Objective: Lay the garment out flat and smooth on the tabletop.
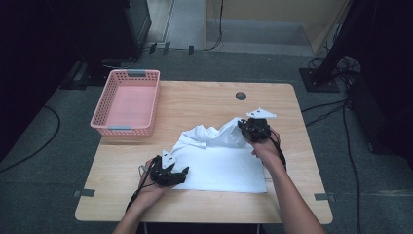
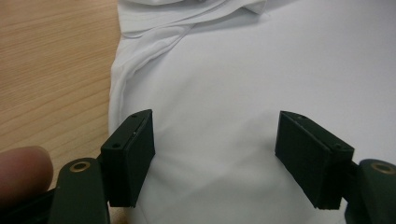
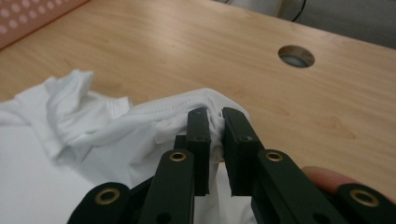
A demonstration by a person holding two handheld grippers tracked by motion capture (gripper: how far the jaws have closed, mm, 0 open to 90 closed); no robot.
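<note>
My overhead light falls evenly on the table (image 1: 204,97); the surrounding room is dark. The white cloth (image 2: 261,70) glares near overexposure. My jaws nearest each camera show soft focus.

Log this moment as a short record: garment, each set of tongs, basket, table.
garment: white garment, spread flat at the near side, bunched and lifted at its far right corner
right tongs: right tongs shut on a fold of the garment, raised off the table
left tongs: left tongs open, jaws wide apart over the flat cloth near its left edge
basket: pink basket, far left, nothing in it
table: wooden table with a round cable hole
</note>
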